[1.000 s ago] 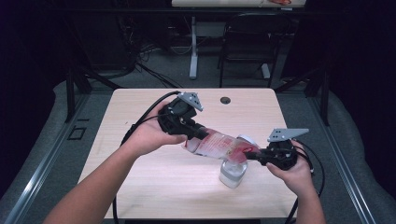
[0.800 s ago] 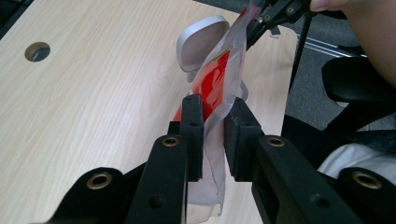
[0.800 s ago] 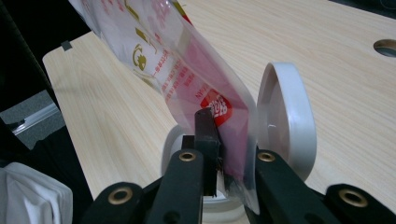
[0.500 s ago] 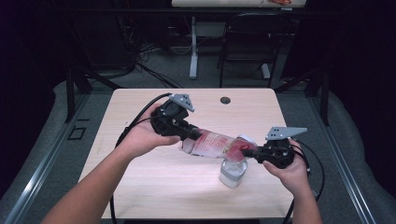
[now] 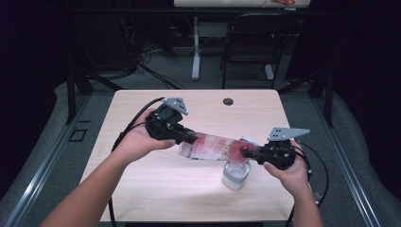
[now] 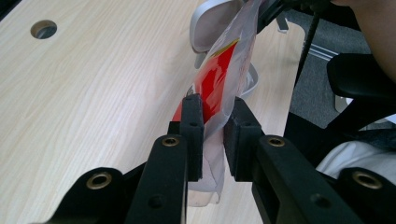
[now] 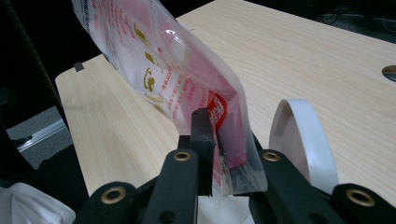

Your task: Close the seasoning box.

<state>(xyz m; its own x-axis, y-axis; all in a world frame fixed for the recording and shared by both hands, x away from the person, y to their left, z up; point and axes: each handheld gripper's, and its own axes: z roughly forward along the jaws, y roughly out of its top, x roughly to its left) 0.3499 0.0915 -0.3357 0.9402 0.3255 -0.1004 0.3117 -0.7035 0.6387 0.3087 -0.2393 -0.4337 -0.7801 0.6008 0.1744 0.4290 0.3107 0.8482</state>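
Observation:
A red-and-white printed plastic bag (image 5: pixel 213 147) hangs stretched between my two grippers above the wooden table (image 5: pixel 156 189). My left gripper (image 5: pixel 191 138) is shut on the bag's left end; in the left gripper view its pads (image 6: pixel 192 126) pinch the bag (image 6: pixel 224 70). My right gripper (image 5: pixel 247 152) holds the other end. Its jaws have just been opening a little, with the bag (image 7: pixel 173 79) still between them and one pad (image 7: pixel 201 135) against it. A clear container (image 5: pixel 235 174) stands under the right end, and its white rim (image 7: pixel 303 135) lies beside the right jaws.
A round cable hole (image 5: pixel 228 101) sits near the table's far edge. Black cables trail off both grippers over the table's sides. A dark chair (image 5: pixel 246 47) and a white table leg (image 5: pixel 195 52) stand beyond the table.
My left hand has drawn to the left and slightly down, taking the bag's end with it. The right hand has stayed put over the container.

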